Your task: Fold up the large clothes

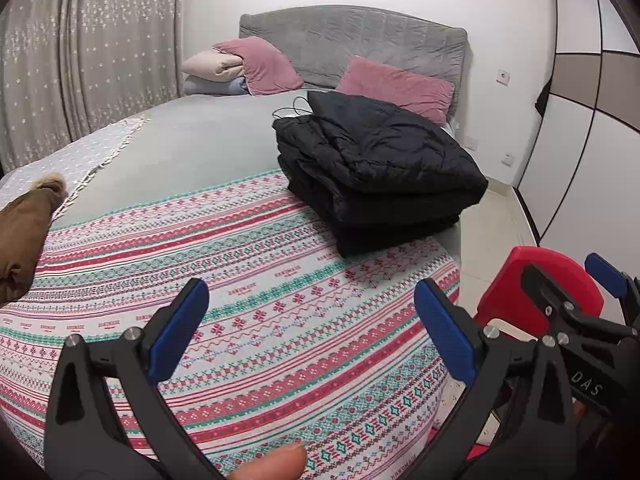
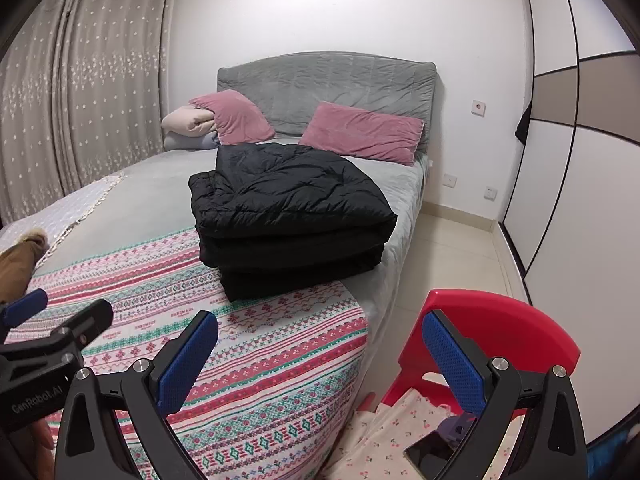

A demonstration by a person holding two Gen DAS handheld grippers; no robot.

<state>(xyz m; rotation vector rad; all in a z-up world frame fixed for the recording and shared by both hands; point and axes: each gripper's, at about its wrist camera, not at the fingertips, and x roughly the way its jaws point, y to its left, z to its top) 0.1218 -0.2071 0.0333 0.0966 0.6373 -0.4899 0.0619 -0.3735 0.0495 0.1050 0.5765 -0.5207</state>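
A stack of folded black padded clothes (image 1: pixel 376 168) (image 2: pixel 288 212) lies on the bed, half on the striped patterned blanket (image 1: pixel 260 320) (image 2: pixel 260 360). A brown coat with a fur trim (image 1: pixel 24 232) (image 2: pixel 16 264) lies crumpled at the bed's left edge. My left gripper (image 1: pixel 312 312) (image 2: pixel 60 308) hovers open over the blanket, nothing between its blue pads (image 1: pixel 180 332). Beside it to the right, my right gripper (image 2: pixel 320 332) (image 1: pixel 576 280) is open and empty, above the bed's near right corner. Both are well short of the black stack.
A red plastic chair (image 2: pixel 500 332) (image 1: pixel 536 280) stands at the bed's right, holding a cherry-print cloth (image 2: pixel 384 432) and a phone (image 2: pixel 428 452). Pink pillows (image 2: pixel 360 132) lean on the grey headboard. A wardrobe (image 2: pixel 580 180) lines the right wall, curtains (image 2: pixel 80 100) the left.
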